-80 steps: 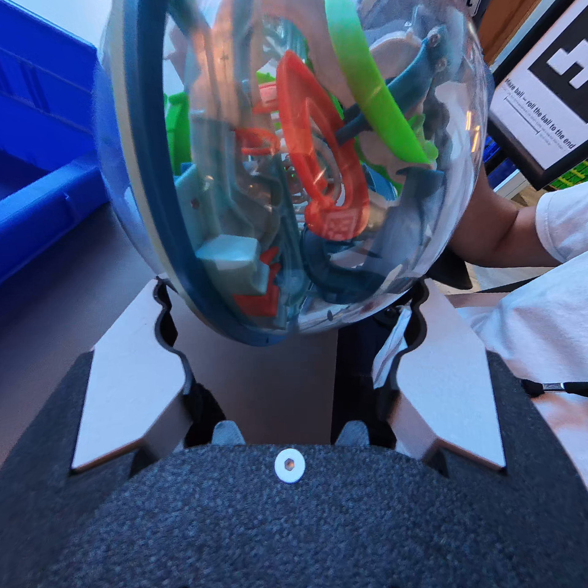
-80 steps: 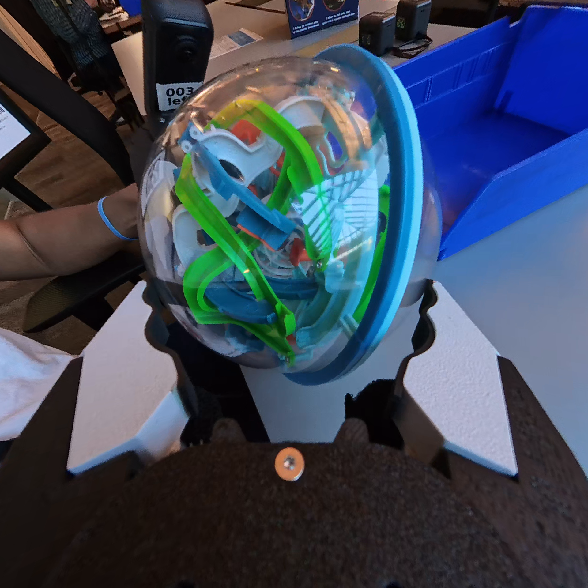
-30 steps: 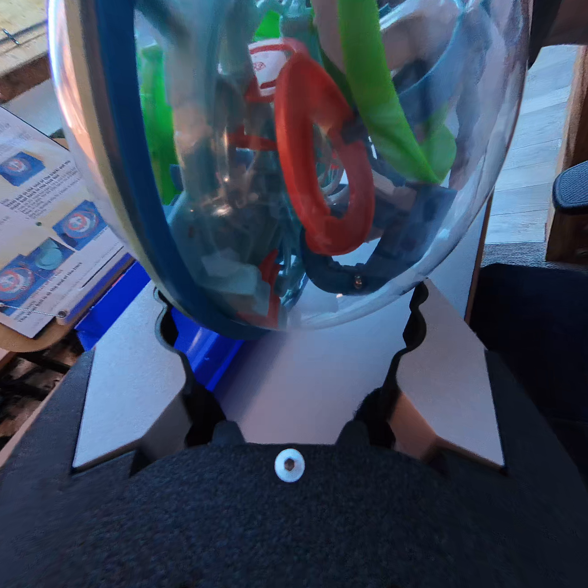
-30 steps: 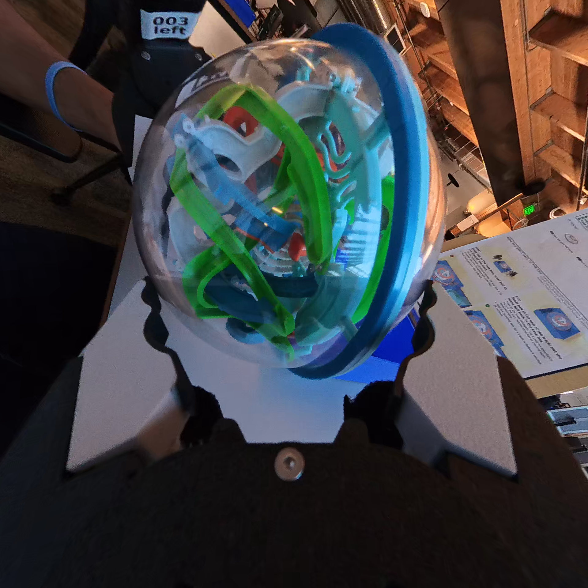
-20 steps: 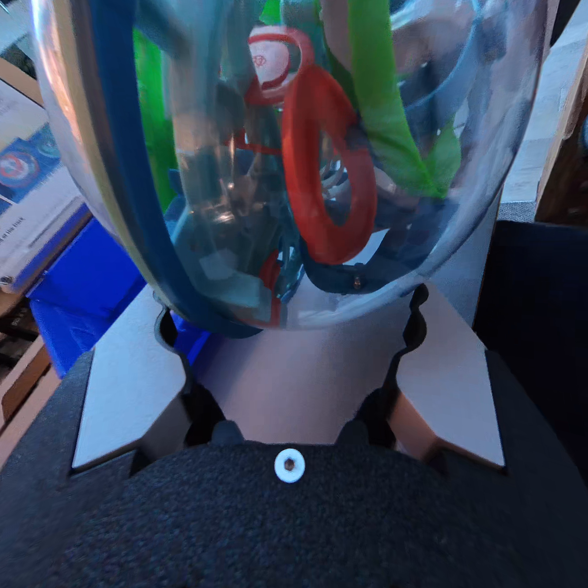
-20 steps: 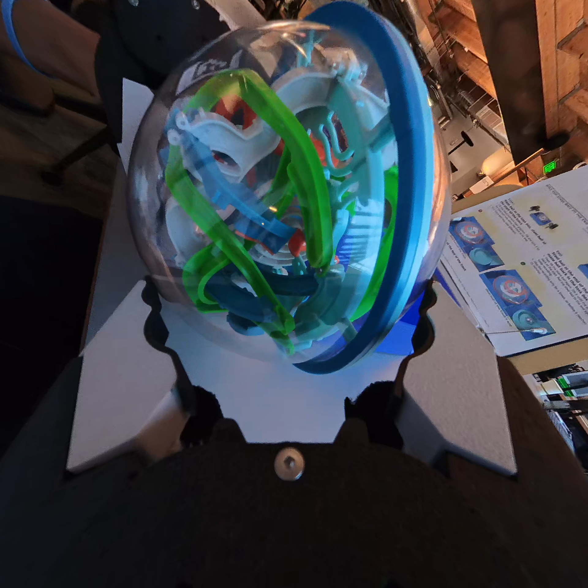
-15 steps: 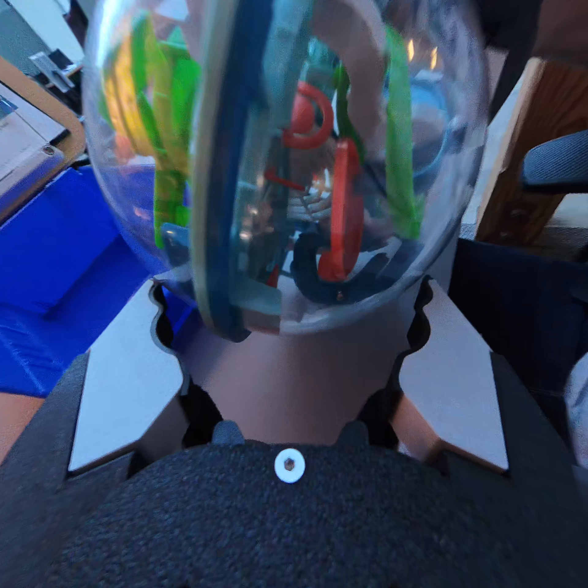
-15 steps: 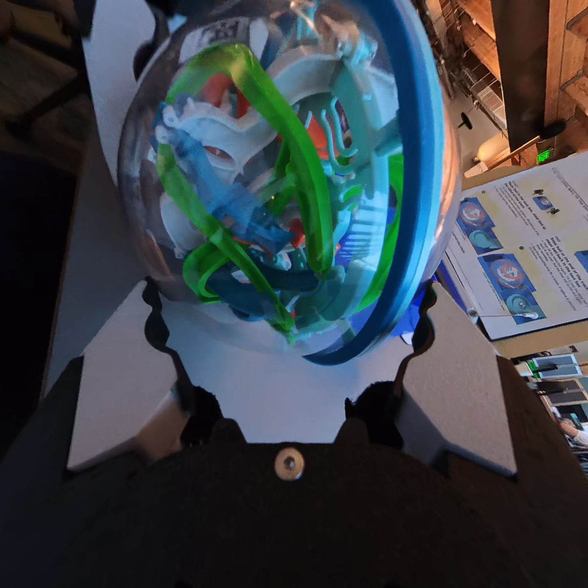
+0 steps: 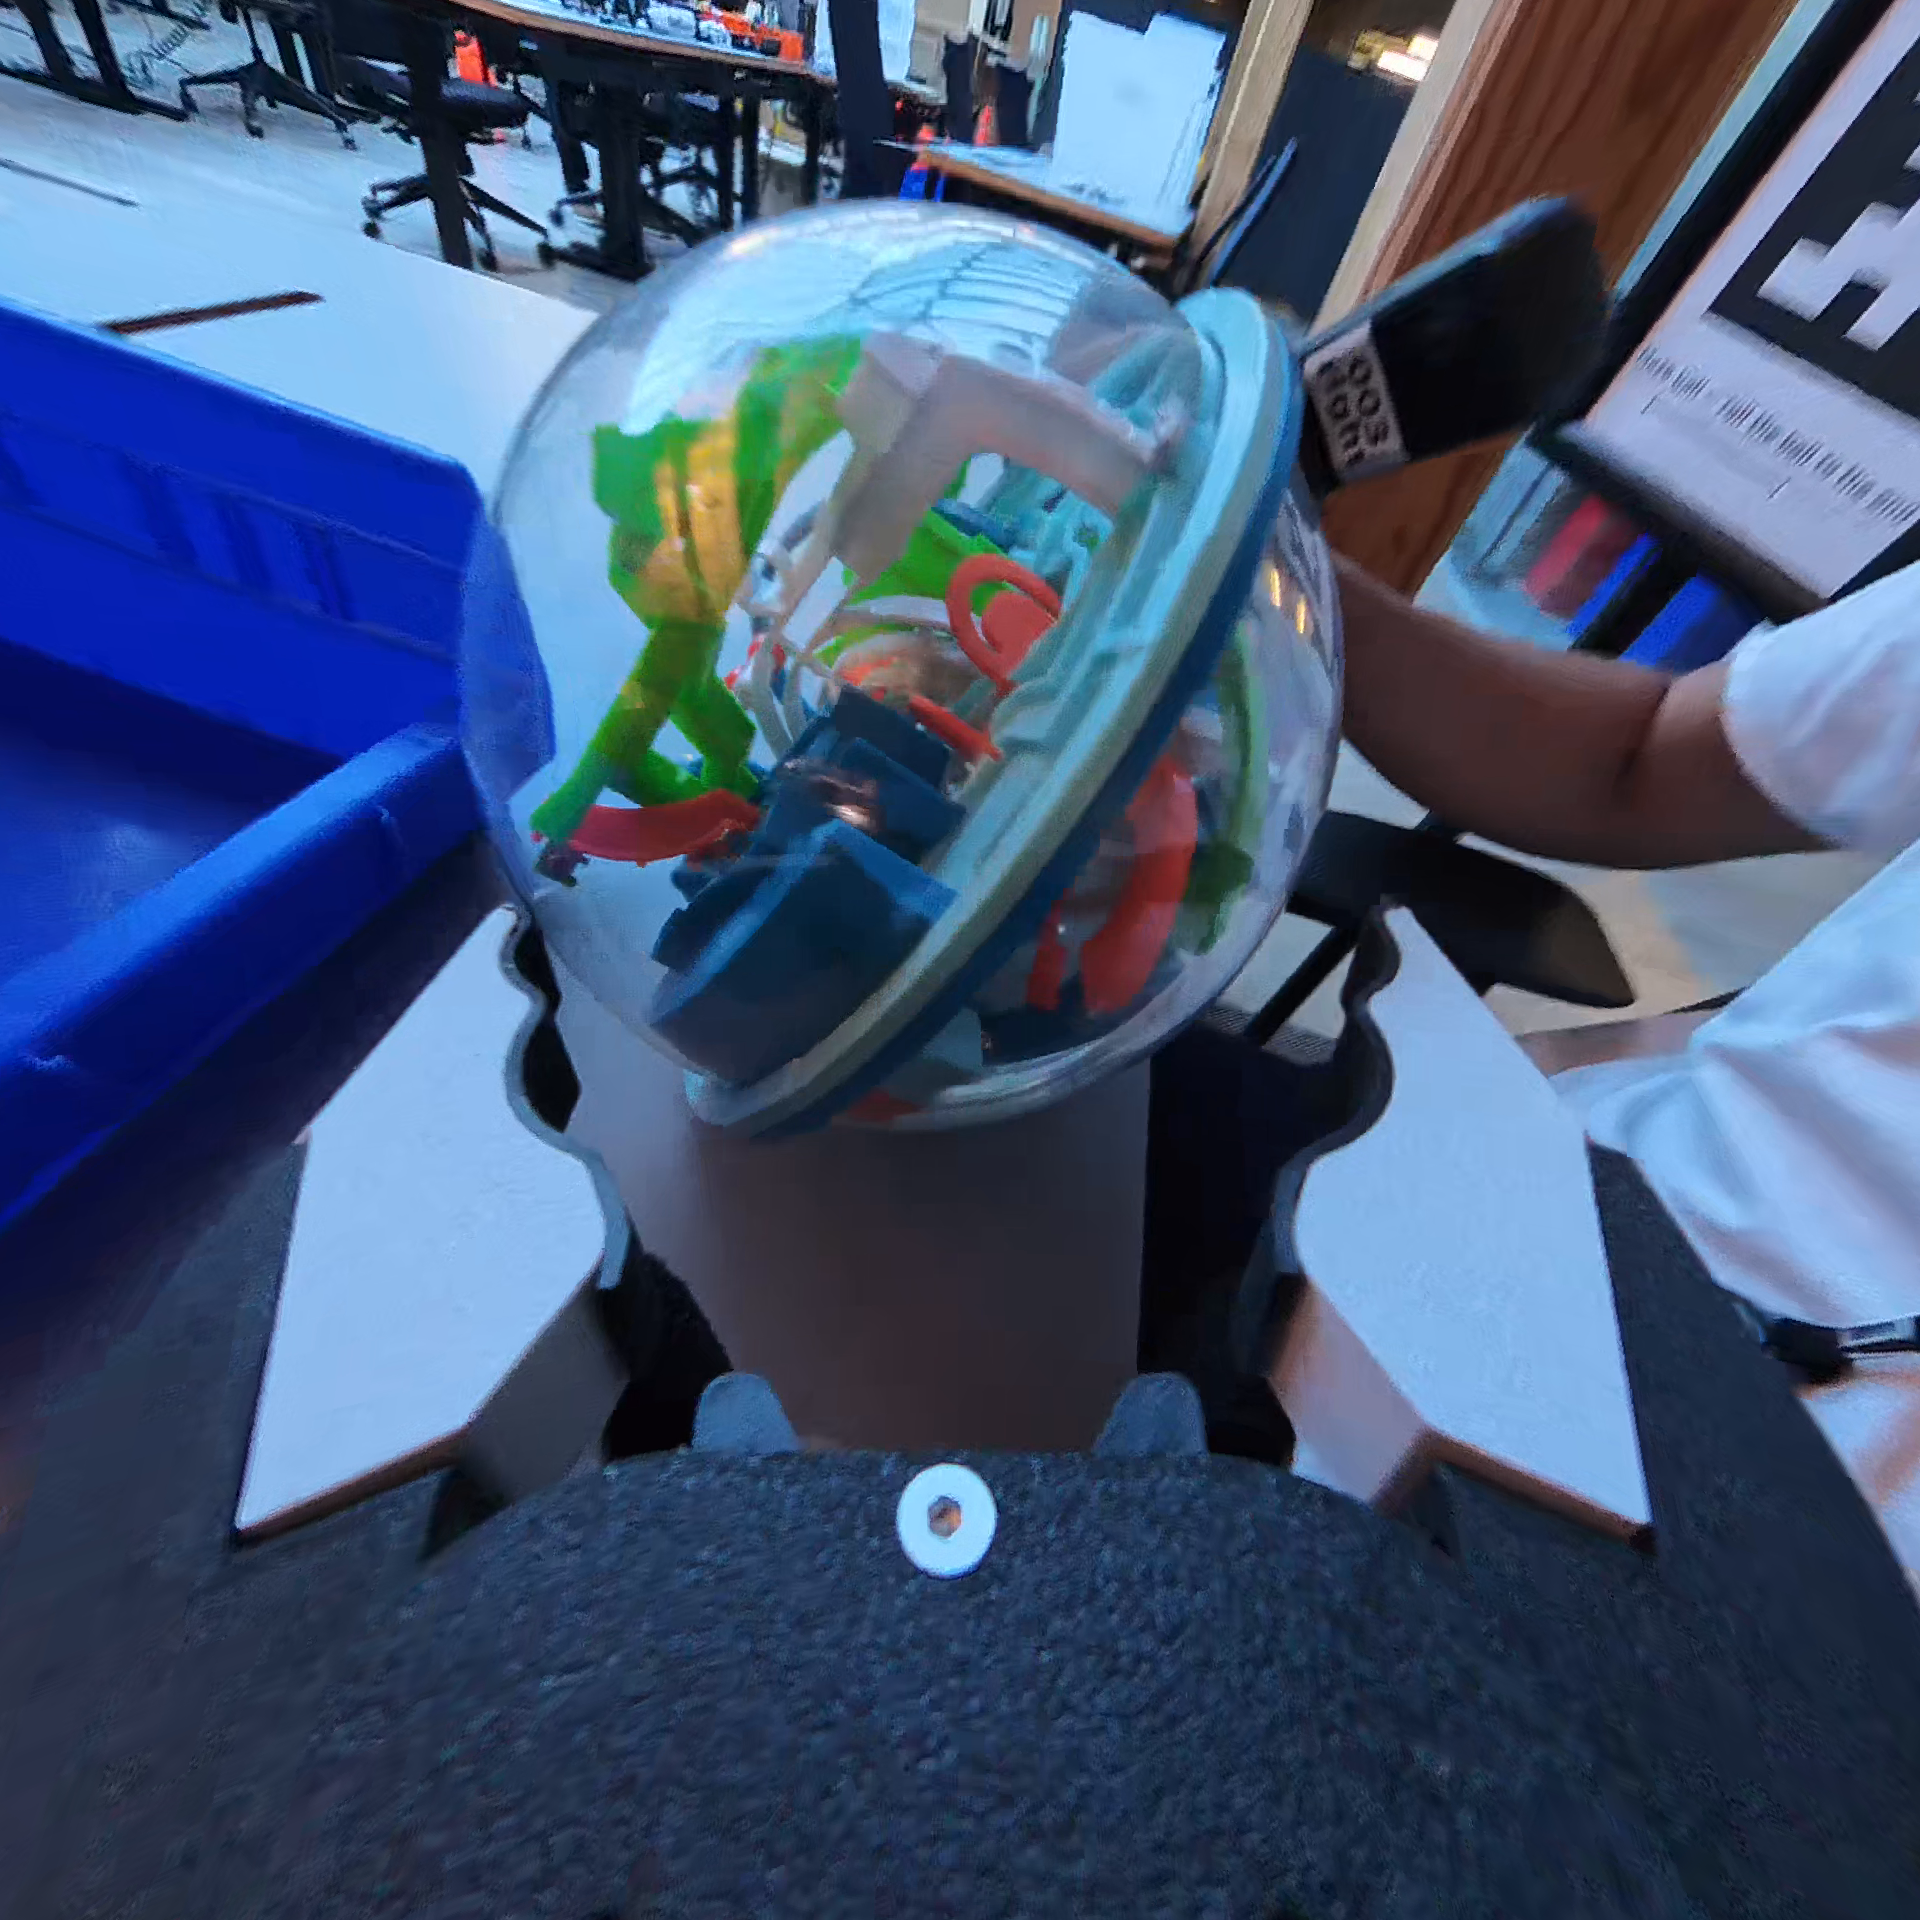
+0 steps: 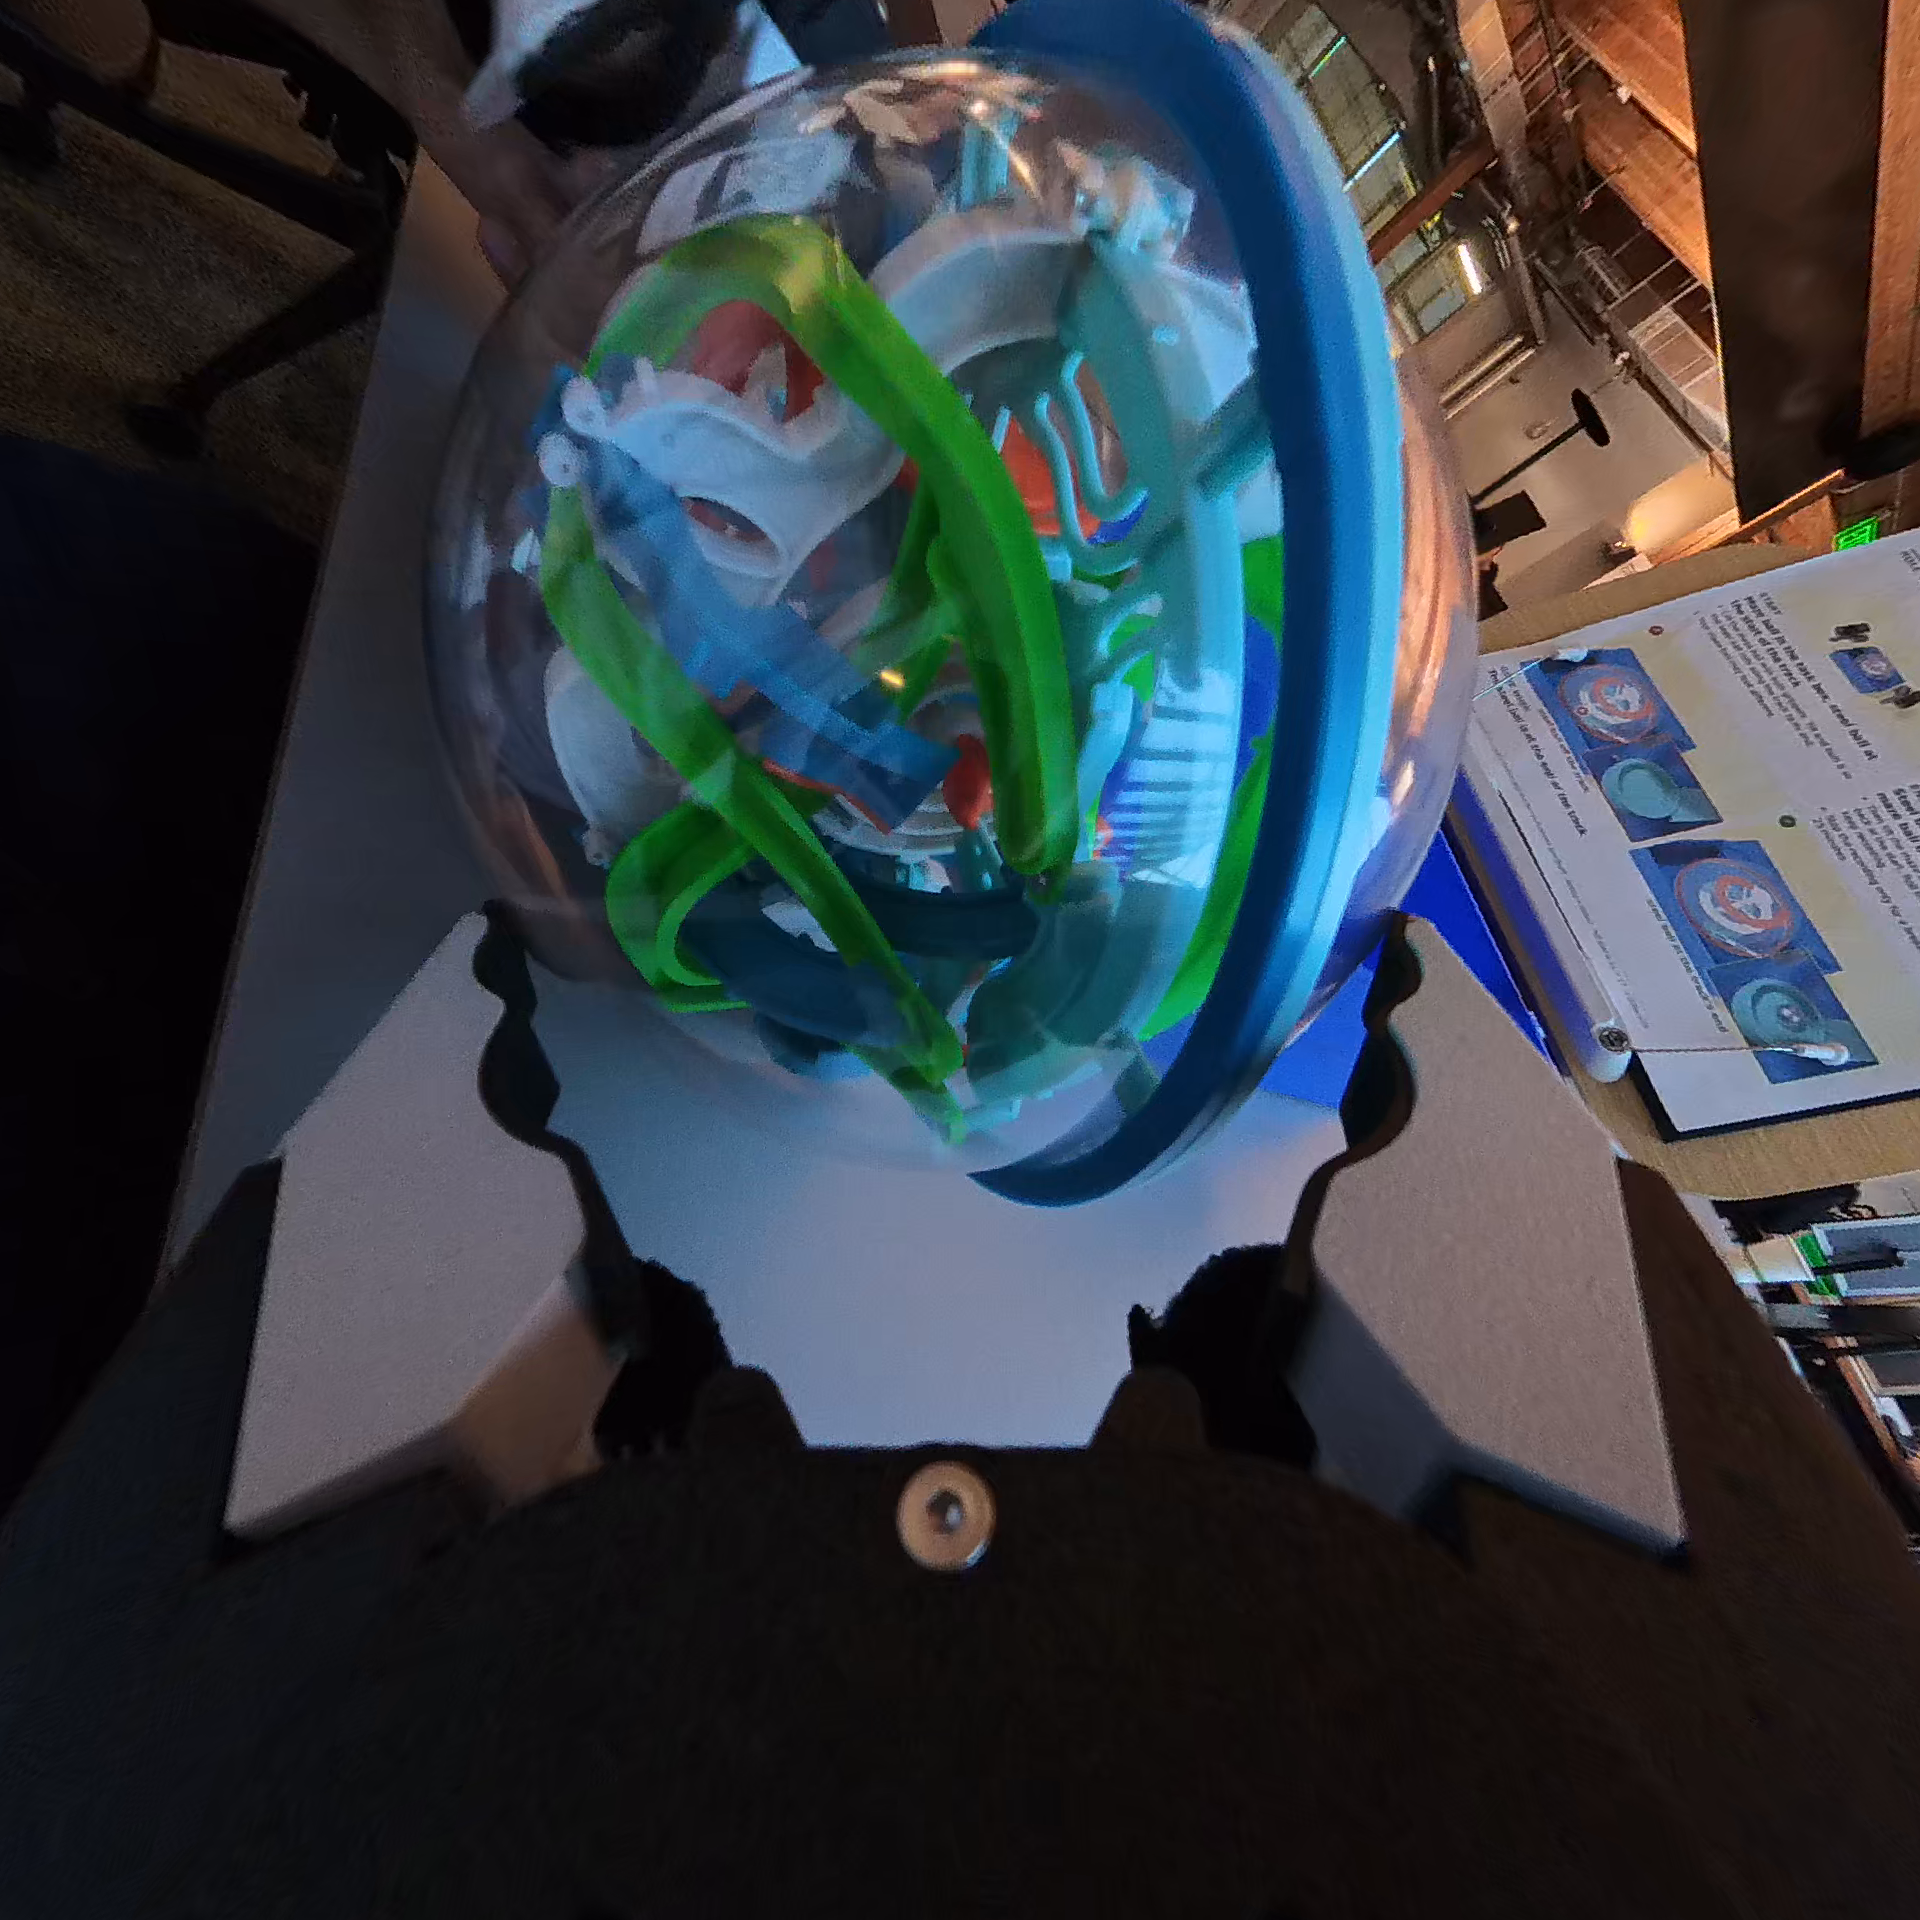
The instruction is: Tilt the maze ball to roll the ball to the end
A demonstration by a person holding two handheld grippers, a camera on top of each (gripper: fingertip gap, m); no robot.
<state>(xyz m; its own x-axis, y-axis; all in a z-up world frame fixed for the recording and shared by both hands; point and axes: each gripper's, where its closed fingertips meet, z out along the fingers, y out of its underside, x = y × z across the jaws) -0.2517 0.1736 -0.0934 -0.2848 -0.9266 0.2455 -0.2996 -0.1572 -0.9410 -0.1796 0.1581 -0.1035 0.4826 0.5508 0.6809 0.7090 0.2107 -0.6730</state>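
The maze ball (image 9: 904, 665) is a clear sphere with green, red, blue and white tracks inside and a blue ring around its middle. It is held up above the table. My left gripper (image 9: 945, 935) is shut on its lower part, and the ring runs diagonally in this view. My right gripper (image 10: 935, 956) is shut on the same maze ball (image 10: 935, 623), with the ring on the right side. The right gripper's black body (image 9: 1444, 364) shows behind the sphere in the left wrist view. I cannot make out the small rolling ball among the tracks.
A blue bin (image 9: 208, 727) stands on the table to the left. A person's arm (image 9: 1558, 748) and white sleeve are at the right, with a sign board (image 9: 1766, 364) behind. A printed instruction sheet (image 10: 1714, 852) lies at the right. The table top (image 10: 935, 1299) is below the ball.
The sphere has been turned in both grippers. In the left wrist view the blue ring went from upright at the left to a diagonal at the right, and the background swung round.
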